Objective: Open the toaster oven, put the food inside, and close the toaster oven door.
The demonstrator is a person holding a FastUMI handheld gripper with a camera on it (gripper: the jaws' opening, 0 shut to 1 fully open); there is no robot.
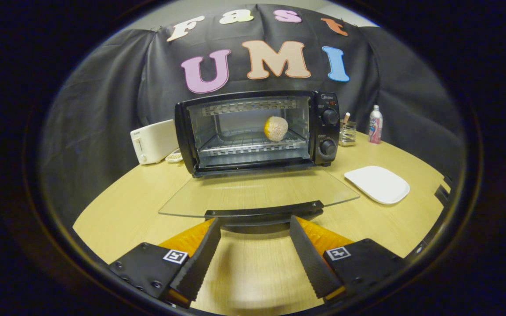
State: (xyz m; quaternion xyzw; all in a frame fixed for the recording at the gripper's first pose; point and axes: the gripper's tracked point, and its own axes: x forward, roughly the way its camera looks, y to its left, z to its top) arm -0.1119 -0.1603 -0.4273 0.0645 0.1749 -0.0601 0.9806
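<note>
The gripper (pixel 255 221) is being held with its jaws spread wide, gripping nothing, the fingertips just under the handle (pixel 264 209) of the glass door (pixel 257 193). The door is lying fully open. The food (pixel 276 128) is sitting on the rack inside the toaster oven (pixel 257 131). A white plate (pixel 378 184) is resting on the table (pixel 121 206) nearby.

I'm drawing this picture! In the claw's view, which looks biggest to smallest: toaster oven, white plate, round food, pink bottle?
1. Toaster oven
2. White plate, though it lies nearer the camera
3. and 4. Round food and pink bottle: too alike to rank.
The open claw holds nothing.
</note>
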